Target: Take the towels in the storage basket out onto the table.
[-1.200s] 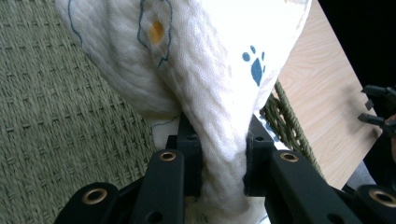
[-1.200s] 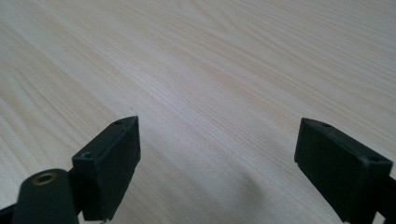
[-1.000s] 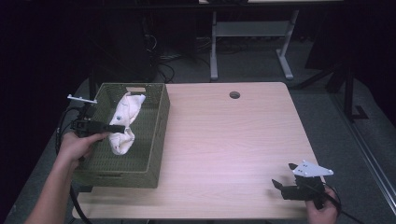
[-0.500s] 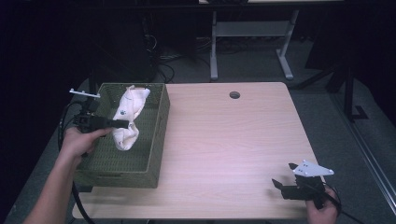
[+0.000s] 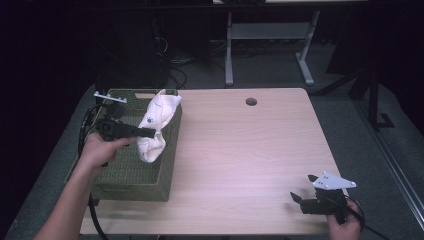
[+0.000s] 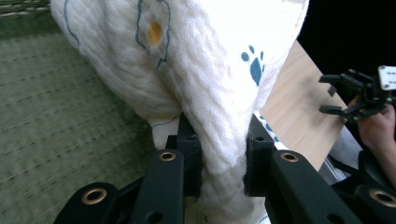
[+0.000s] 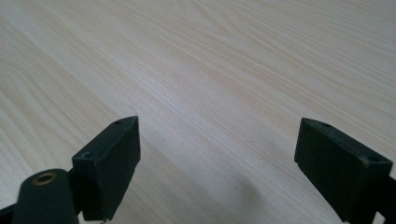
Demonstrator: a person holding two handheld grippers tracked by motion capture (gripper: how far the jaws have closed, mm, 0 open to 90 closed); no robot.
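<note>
The left gripper [image 5: 150,133] pinches a white cloth [image 5: 156,125] above the green basket [image 5: 135,172] at nine o'clock, the right gripper [image 5: 306,192] idles agape at five o'clock, and I reckon the cloth's hanging tail could snag the basket's rim.

The pale wooden counter [image 5: 250,150] is brightly lit from above, while the room behind it lies nearly black. Beside the left tool [image 6: 223,158], the green woven basket [image 6: 56,116] smears with blur.
</note>
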